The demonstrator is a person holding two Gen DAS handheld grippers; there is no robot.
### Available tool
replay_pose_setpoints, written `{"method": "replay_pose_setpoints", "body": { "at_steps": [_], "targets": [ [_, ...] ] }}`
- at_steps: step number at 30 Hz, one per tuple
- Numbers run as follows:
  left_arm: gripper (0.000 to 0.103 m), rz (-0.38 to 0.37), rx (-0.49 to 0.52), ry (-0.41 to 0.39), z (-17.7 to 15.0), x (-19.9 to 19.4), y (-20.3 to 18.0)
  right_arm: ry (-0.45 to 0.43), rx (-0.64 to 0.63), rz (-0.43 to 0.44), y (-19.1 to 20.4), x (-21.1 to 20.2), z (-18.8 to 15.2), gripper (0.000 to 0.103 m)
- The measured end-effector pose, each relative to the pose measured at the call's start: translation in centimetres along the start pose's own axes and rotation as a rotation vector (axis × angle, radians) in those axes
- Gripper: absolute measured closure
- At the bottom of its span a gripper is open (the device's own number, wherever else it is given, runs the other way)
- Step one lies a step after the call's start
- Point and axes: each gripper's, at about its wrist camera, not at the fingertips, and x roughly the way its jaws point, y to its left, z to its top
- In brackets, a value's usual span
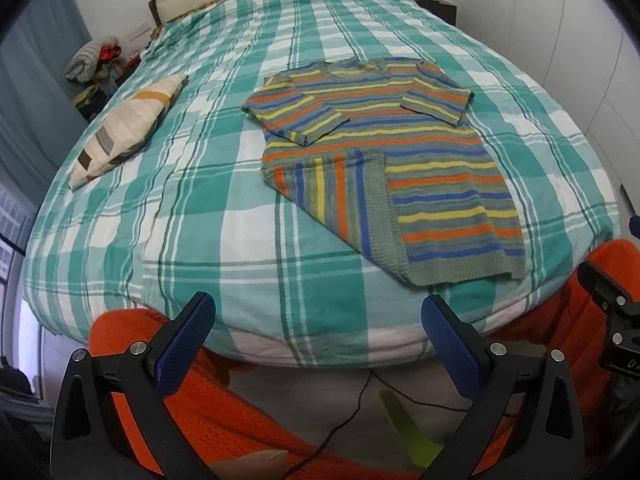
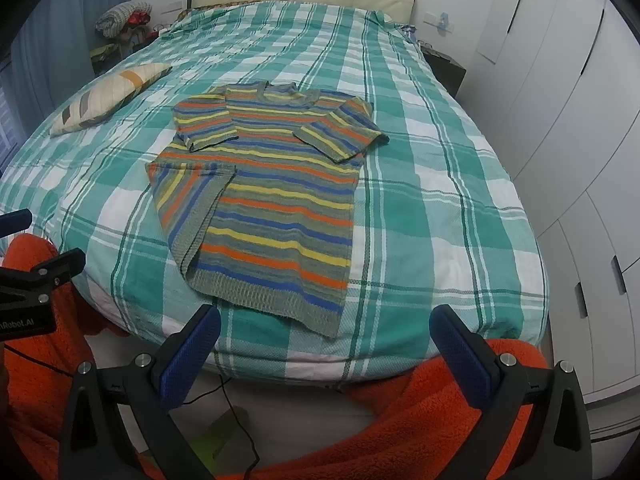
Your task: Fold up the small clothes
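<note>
Both tongs, left point(image 1: 318, 334) and right point(image 2: 326, 346), gape empty off the bed's point(image 1: 248, 300) near edge. Striped sweater point(image 2: 276, 208) lies there, sleeves and one corner turned in; grip matching hem corners evenly.

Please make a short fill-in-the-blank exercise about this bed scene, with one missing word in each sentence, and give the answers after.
1. The striped sweater lies on the ____ bedspread.
2. Both sleeves are folded ____ the sweater's body.
3. The jaws of the left gripper and the right gripper are ____ and hold nothing.
4. A ____ lies on the bed beside the sweater.

Answers: checked; over; open; pillow
</note>
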Motion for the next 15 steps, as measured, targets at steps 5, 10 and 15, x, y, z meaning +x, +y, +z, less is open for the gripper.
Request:
{"method": "replay_pose_setpoints", "body": {
  "at_steps": [5, 10, 15],
  "targets": [
    [0.0, -0.023, -0.005, -0.001, -0.03, 0.02, 0.03, 0.005, -0.006, -0.001, 0.11, 0.18, -0.01, 0.0],
    [0.0, -0.028, 0.002, -0.001, -0.03, 0.13, -0.07, 0.011, -0.006, -0.003, 0.06, 0.37, 0.04, 0.0],
    [0.0, -0.017, 0.014, -0.002, -0.03, 0.24, -0.28, 0.015, -0.009, -0.001, 0.18, 0.51, 0.01, 0.0]
  ]
}}
